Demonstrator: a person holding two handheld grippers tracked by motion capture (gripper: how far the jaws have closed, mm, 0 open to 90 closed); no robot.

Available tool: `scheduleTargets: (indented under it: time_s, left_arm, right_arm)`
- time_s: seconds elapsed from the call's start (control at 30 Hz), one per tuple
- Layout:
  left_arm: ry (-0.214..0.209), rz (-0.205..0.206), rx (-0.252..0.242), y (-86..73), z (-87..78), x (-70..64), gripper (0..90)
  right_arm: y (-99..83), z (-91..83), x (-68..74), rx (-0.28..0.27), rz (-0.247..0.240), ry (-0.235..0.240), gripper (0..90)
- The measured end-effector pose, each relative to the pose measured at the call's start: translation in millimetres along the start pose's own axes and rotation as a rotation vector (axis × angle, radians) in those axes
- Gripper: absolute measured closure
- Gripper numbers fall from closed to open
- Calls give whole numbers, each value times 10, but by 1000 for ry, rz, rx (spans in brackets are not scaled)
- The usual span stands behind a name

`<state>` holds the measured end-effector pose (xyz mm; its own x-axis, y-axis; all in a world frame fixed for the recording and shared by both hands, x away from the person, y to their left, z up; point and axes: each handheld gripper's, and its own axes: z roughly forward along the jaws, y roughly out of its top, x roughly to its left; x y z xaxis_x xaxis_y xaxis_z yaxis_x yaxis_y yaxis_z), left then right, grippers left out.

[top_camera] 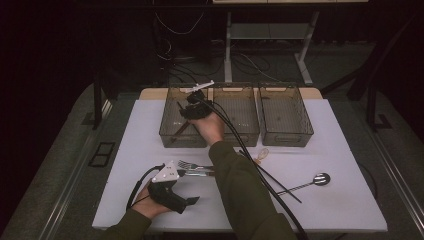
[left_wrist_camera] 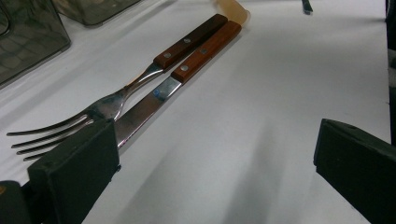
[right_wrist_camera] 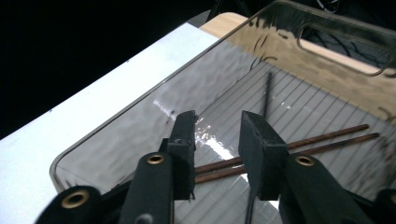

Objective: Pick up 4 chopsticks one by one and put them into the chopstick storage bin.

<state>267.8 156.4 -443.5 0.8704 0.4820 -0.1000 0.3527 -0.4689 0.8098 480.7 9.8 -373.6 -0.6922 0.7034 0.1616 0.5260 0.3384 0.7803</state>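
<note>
Two chopsticks (right_wrist_camera: 299,147), three bins (top_camera: 286,134)

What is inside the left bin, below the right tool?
Inside the left bin lie two brown chopsticks and a thin dark stick. The right tool, open, covers their near ends.

A lab-like recording room — dark surroundings, loose floor cables (top_camera: 175,55), bare desk frame (top_camera: 267,37) behind
</note>
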Motion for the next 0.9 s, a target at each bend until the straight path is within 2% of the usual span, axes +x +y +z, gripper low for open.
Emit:
scheduleTargets:
  time_s: [0.17, 0.37, 0.4, 0.7, 0.9]
  left_arm:
    - [1, 0, 0, -1, -3, 4, 0]
    - [3, 0, -5, -5, -7, 12, 0]
    - [4, -12, -11, -7, -7, 5, 0]
    - [18, -22, -13, -10, -10, 17, 0]
    - [23, -35, -23, -18, -31, 32, 0]
  right_arm:
    - [-6, -157, -21, -18, -1, 10, 588]
    - [-107, -407, -98, -29, 8, 25, 485]
    - [-127, -455, -112, -33, 14, 31, 469]
    - [-271, -860, -246, -49, -21, 49, 406]
    - [-389, -1088, -324, -62, -54, 33, 368]
